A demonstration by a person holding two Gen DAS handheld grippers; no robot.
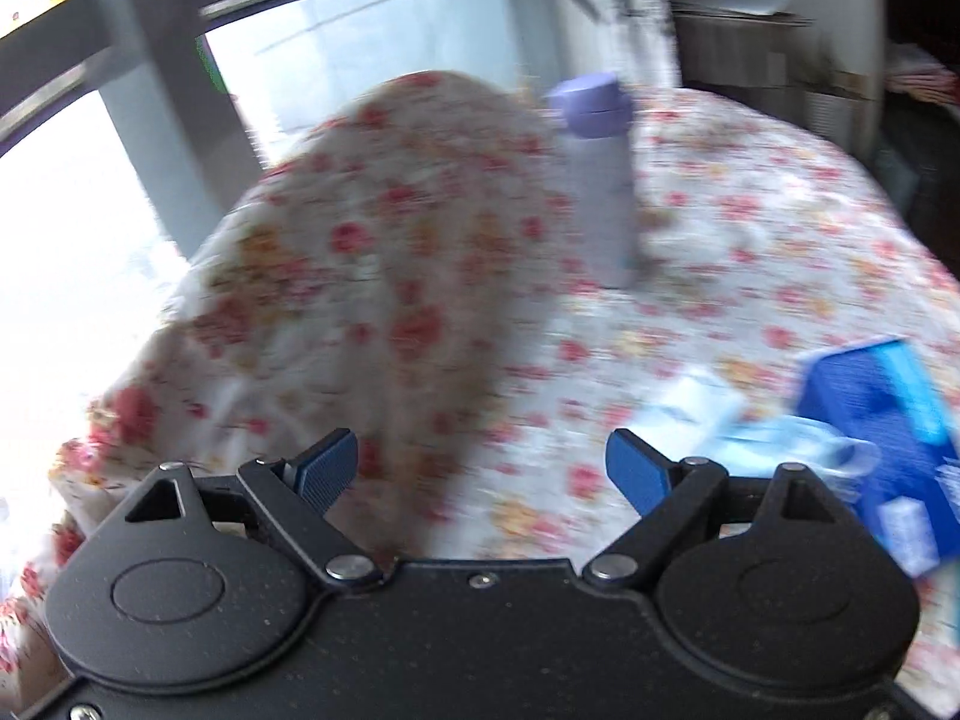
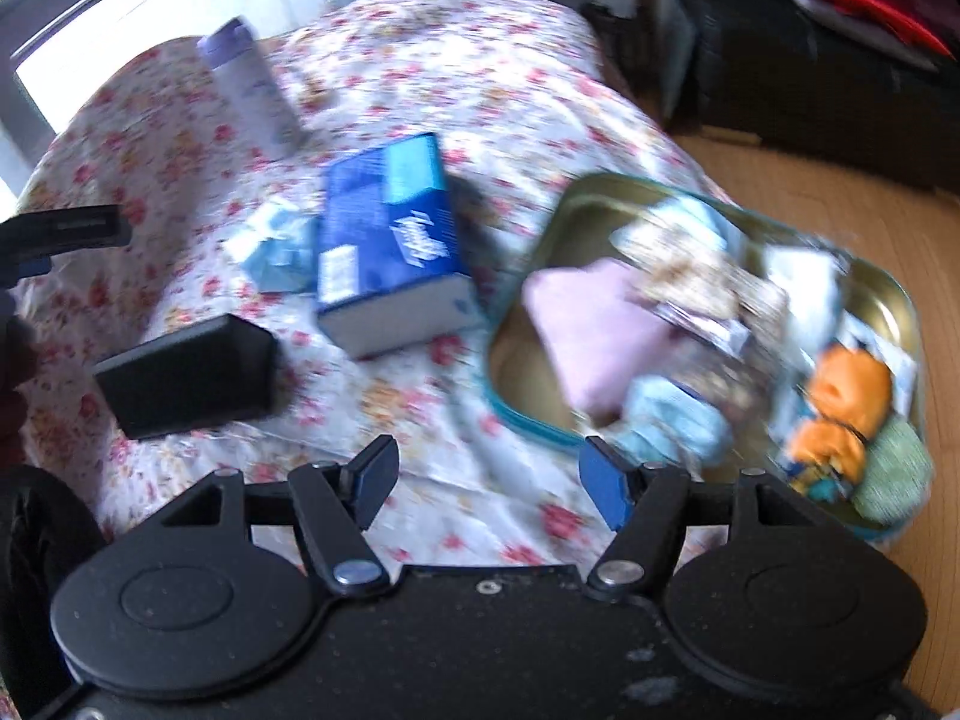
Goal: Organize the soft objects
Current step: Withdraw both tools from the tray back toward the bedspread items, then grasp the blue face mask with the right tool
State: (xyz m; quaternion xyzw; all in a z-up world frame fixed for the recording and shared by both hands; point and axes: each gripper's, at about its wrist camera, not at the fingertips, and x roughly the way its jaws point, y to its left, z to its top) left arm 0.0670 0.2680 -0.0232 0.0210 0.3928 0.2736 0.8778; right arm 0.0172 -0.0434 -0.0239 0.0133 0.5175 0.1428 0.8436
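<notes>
Crumpled pale-blue soft packet (image 2: 273,249) lies ahead-left of right gripper (image 2: 489,483) (jaws parted, empty); left gripper (image 1: 483,468) likewise, nearer.

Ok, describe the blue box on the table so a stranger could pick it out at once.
Start at the flowered tablecloth. Between the upright lilac bottle and the open tin of soft items lies the blue box, flat on its side. It is the only dark blue, hard-edged carton; the pale blue packet touching it is smaller and crumpled.

Black hinged grippers with silver screws and blue-padded fingers (image 1: 329,468).
</notes>
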